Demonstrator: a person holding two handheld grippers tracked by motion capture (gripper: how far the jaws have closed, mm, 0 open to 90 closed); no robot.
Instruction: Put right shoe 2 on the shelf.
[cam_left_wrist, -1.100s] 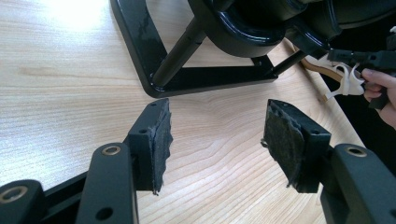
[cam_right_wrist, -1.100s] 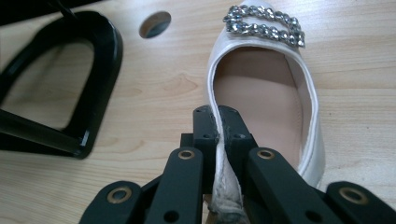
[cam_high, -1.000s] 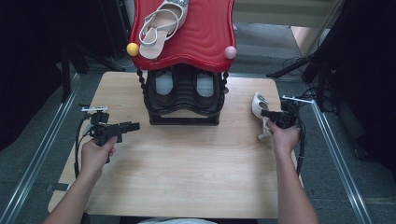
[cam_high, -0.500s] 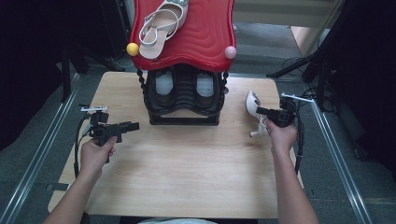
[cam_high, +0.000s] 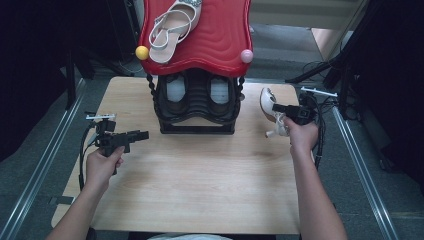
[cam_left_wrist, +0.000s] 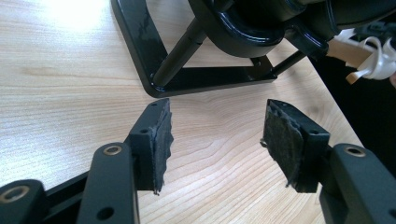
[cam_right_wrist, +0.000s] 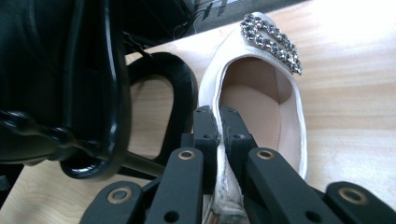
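Observation:
A white heeled shoe (cam_high: 270, 107) with a rhinestone buckle hangs just above the table's right side, toe tilted up toward the rack. My right gripper (cam_high: 283, 111) is shut on its side wall; in the right gripper view the jaws pinch the shoe (cam_right_wrist: 261, 102) rim at my right gripper (cam_right_wrist: 219, 122). A matching white shoe (cam_high: 172, 27) lies on the red top shelf (cam_high: 210, 45) of the black shoe rack (cam_high: 197, 107). My left gripper (cam_high: 142, 135) stands open over the table's left side, pointing at the rack base (cam_left_wrist: 187, 70), nothing between its pads (cam_left_wrist: 161, 140).
A yellow ball (cam_high: 142, 52) and a pink ball (cam_high: 246, 56) cap the red shelf's front corners. A dark pair of shoes (cam_high: 192, 92) sits on the rack's lower tier. The wooden table (cam_high: 200, 180) has metal rails along both sides. Cables lie right of the table.
My right gripper has lifted the white shoe off the table and swung it left toward the rack, tipping the toe upward. The left gripper has stayed where it was.

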